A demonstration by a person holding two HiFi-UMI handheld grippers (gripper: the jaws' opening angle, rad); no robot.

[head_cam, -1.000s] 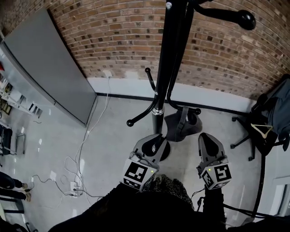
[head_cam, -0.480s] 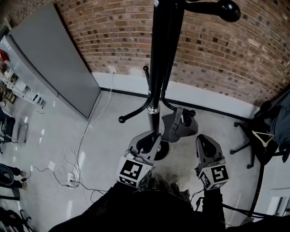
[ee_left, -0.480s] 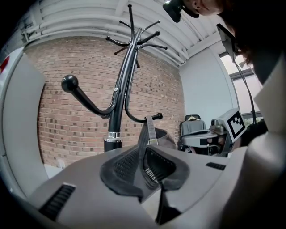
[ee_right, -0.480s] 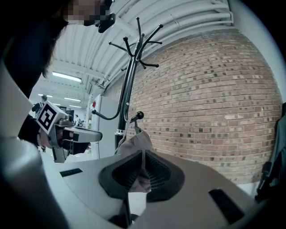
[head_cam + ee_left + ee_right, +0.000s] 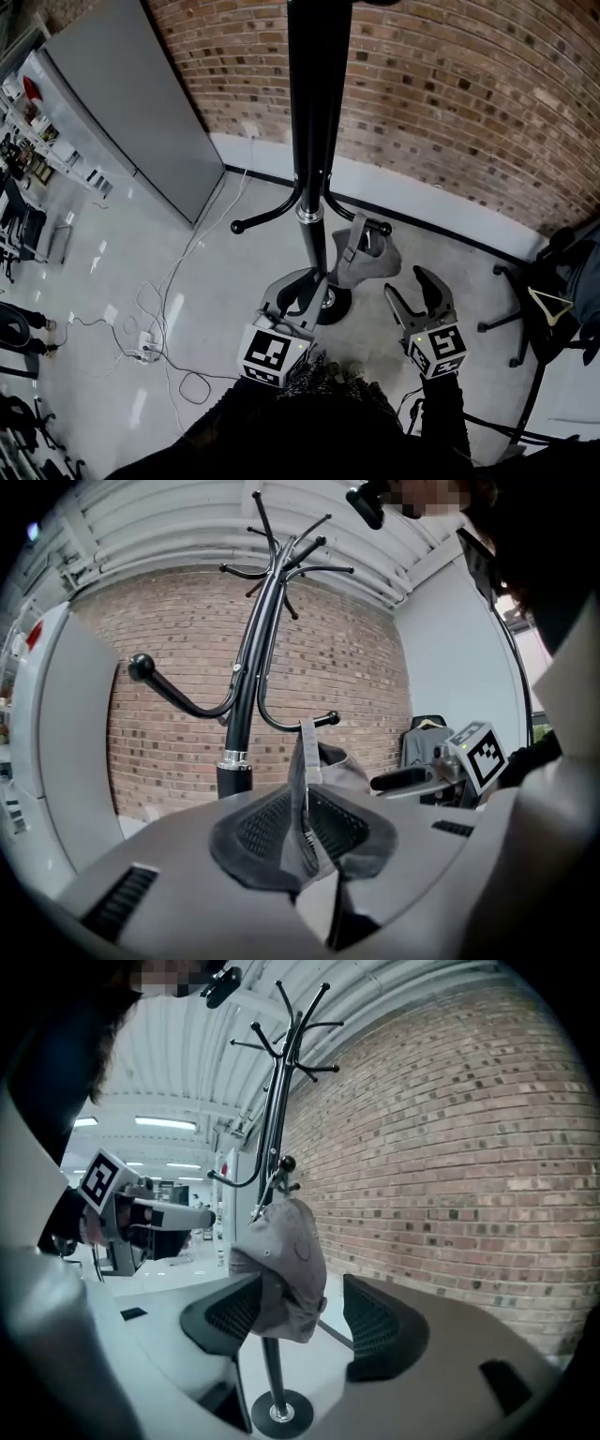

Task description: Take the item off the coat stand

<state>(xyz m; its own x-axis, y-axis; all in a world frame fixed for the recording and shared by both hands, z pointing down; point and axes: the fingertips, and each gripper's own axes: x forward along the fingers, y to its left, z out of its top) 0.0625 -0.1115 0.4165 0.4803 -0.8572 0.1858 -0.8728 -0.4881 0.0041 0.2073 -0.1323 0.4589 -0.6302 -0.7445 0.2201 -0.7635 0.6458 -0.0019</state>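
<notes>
The right hand-held gripper [image 5: 409, 285] has just opened, empty, beside the grey cap [image 5: 367, 264] on a low hook [image 5: 382, 228] of the coat stand [image 5: 314, 141], centre frame; the left hand-held gripper [image 5: 300, 298] clamps its strap, so the next move is probably lifting it clear.

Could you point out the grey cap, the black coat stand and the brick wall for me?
Grey fabric cap [image 5: 284, 1255]: right gripper view, on its crown.
Black metal coat stand [image 5: 314, 112]: head view, on its pole.
Red brick wall [image 5: 469, 112]: head view, on bare bricks.
</notes>
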